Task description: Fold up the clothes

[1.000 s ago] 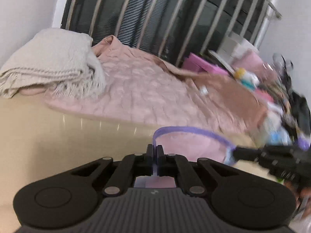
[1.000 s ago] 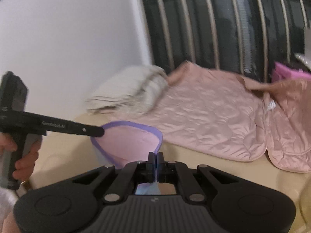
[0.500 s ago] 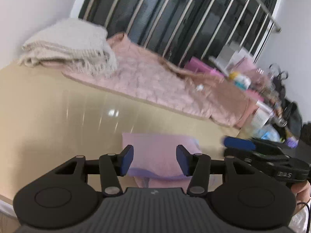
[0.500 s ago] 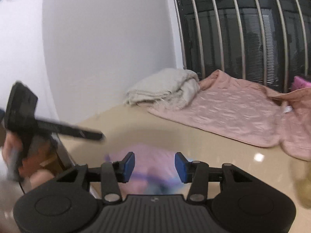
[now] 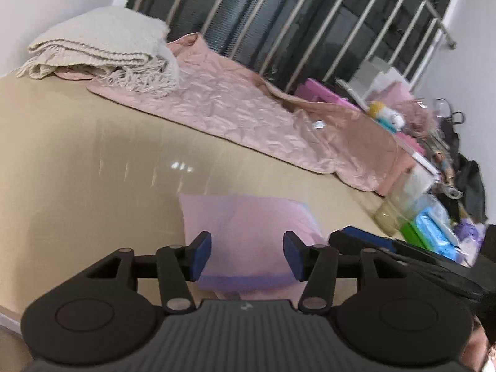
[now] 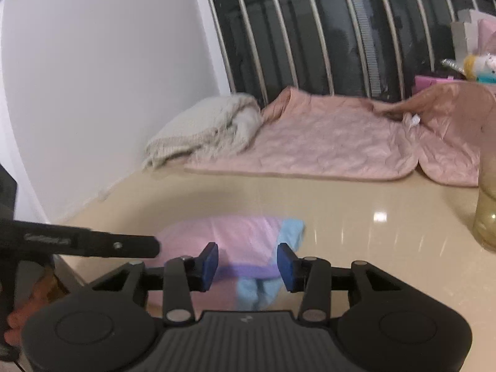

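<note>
**Pink garment flat on the surface, both grippers spread above it**

Glossy beige surface (image 5: 77,167) filling the lower half of both views, backed by a barred dark window along the top. Spread across the far edge, centre to right of frame: a quilted pink blanket (image 5: 235,114); at upper left in the left wrist view, a folded cream throw (image 5: 102,49) lying on its corner. Cluttered boxes and bottles at the right margin, too blurred to name.

Lower centre of both frames: the pink garment (image 6: 235,235), lying flat and squared off, purple band at the near edge, a light blue piece (image 6: 291,232) peeking out on its right. Looks folded over at least once; whether another fold is due or this piece is finished, cannot tell from these views.

Left gripper (image 5: 247,255) held low and level just behind the near hem, jaws spread wide, pinching nothing. Right gripper (image 6: 247,266) likewise spread and empty, hovering over the purple band; each tool visible at the edge of the other's view.
</note>
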Motion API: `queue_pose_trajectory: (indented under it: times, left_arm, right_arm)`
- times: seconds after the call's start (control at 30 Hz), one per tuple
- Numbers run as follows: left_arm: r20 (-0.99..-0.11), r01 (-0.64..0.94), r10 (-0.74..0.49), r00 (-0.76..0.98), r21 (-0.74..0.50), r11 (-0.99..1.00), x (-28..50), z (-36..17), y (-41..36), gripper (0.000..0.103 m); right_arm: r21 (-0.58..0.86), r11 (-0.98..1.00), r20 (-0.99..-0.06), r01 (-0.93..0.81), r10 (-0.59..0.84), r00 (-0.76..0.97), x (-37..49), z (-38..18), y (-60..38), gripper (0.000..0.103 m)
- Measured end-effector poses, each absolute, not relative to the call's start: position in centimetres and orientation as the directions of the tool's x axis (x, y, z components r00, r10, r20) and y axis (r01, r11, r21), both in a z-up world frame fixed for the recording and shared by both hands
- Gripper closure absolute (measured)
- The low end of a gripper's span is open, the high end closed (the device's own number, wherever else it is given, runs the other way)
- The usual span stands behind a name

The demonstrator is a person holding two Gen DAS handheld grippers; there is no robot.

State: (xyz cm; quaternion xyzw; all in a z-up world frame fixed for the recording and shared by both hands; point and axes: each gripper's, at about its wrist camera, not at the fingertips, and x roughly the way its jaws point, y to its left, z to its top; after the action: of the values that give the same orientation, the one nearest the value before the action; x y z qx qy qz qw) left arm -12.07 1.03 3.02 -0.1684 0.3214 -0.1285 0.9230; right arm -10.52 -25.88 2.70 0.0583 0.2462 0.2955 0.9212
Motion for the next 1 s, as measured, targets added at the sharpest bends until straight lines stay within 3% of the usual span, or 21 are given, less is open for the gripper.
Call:
queue_pose_trajectory:
  times: [0.13, 0.27, 0.37, 0.53, 0.67, 0.73, 0.83, 1.0]
  left_arm:
    - [-0.564, 0.087, -0.296, 0.771, -0.368, 0.926, -12.3, 2.4, 0.5, 0.05]
    - [-0.576, 0.044, -0.246, 0.78, -0.342, 0.939, -12.6, 1.9, 0.1, 0.044]
    - [-0.587, 0.022, -0.206, 0.783, -0.305, 0.952, -12.8, 1.9, -1.0, 0.042]
    - [-0.587, 0.034, -0.219, 0.779, -0.31, 0.95, -12.8, 1.8, -2.2, 0.043]
    - [-0.584, 0.081, -0.276, 0.763, -0.337, 0.938, -12.8, 1.6, -2.6, 0.059]
    - [-0.583, 0.101, -0.297, 0.756, -0.345, 0.933, -13.0, 1.5, -2.8, 0.069]
    - [-0.577, 0.103, -0.33, 0.747, -0.391, 0.915, -12.7, 1.3, -2.3, 0.081]
    - [-0.529, 0.134, -0.349, 0.774, -0.403, 0.906, -12.1, 3.1, -1.9, 0.087]
  right_arm:
    - [0.204, 0.84, -0.481, -0.503, 0.533, 0.696, -10.1, 1.2, -24.0, 0.061]
    - [0.229, 0.852, -0.446, -0.47, 0.521, 0.728, -11.0, 0.0, -24.3, 0.06]
    - [0.224, 0.879, -0.428, -0.421, 0.476, 0.768, -11.6, -0.6, -24.1, 0.053]
    - [0.192, 0.902, -0.4, -0.387, 0.432, 0.808, -12.7, -1.2, -23.5, 0.053]
    - [0.187, 0.895, -0.388, -0.405, 0.446, 0.806, -13.1, -1.3, -23.4, 0.058]
    - [0.205, 0.882, -0.381, -0.425, 0.472, 0.795, -13.2, -1.4, -23.5, 0.072]
    - [0.217, 0.878, -0.363, -0.427, 0.479, 0.8, -13.6, -1.6, -23.4, 0.079]
    - [0.23, 0.875, -0.323, -0.426, 0.482, 0.814, -13.7, -0.5, -23.5, 0.087]
